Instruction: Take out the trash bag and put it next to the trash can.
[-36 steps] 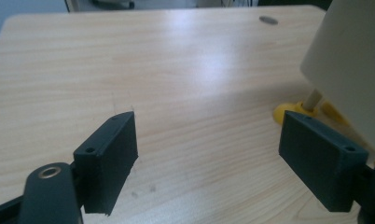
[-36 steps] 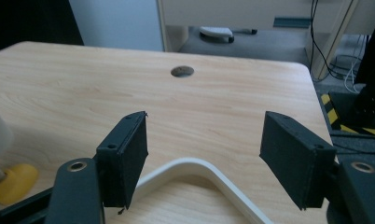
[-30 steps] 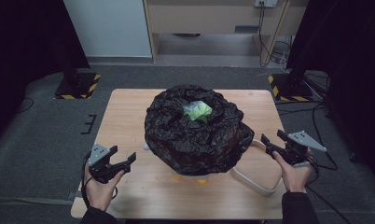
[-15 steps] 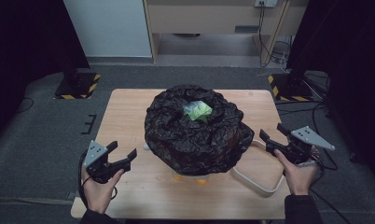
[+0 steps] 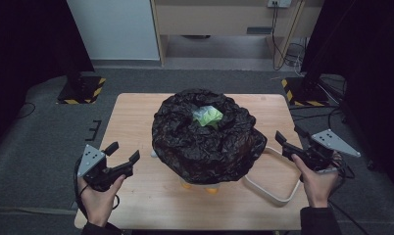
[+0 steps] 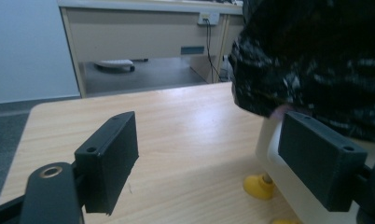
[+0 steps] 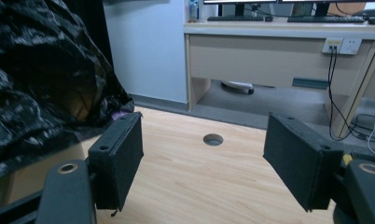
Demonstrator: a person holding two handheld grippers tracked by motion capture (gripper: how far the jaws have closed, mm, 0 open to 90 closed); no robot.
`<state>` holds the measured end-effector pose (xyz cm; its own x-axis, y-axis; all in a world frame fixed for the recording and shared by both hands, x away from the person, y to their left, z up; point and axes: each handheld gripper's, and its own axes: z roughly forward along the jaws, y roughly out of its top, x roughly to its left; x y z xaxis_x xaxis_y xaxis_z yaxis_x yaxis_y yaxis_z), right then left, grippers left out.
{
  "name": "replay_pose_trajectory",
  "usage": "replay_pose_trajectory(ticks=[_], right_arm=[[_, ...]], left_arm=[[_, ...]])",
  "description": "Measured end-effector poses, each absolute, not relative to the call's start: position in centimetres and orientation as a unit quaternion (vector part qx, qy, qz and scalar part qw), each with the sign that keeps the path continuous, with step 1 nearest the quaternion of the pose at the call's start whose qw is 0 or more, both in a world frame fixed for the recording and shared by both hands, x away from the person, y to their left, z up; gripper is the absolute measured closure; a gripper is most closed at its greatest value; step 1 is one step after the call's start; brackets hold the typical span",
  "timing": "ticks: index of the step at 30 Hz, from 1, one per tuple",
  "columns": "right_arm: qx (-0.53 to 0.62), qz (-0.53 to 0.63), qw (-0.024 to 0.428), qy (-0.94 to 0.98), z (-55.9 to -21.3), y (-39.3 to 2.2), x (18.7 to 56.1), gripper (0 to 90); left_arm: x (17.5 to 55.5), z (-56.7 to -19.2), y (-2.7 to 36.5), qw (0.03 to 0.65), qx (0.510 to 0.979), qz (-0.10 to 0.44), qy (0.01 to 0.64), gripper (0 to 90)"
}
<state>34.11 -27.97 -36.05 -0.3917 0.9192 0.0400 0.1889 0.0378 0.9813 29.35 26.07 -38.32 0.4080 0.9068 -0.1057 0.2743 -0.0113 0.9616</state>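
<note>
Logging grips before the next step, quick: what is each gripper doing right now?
Left gripper: open, holding nothing, beside the black bag.
Right gripper: open, holding nothing, on the bag's other side.

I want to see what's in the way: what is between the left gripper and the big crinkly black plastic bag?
Just bare wooden table. In the high view, the open left gripper sits apart from the crinkly black plastic bag, with nothing lying between them.
</note>
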Motion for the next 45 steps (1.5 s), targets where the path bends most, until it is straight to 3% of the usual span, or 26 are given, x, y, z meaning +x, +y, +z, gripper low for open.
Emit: replay_pose_trajectory(ticks=[17,29,45], right_arm=[[0.418,0.578,0.334,0.617,-33.2,-26.8,34.0,28.6],[0.384,0.595,0.323,0.628,-30.3,-24.2,33.3,28.6],[0.351,0.609,0.301,0.644,-29.4,-20.9,33.1,28.5]], left_arm=[[30.3,-33.8,26.1,0.583,0.616,0.316,0.425,20.0],[30.2,-30.9,23.1,0.612,0.615,0.310,0.389,21.1],[31.1,-30.1,19.1,0.617,0.631,0.289,0.371,22.5]])
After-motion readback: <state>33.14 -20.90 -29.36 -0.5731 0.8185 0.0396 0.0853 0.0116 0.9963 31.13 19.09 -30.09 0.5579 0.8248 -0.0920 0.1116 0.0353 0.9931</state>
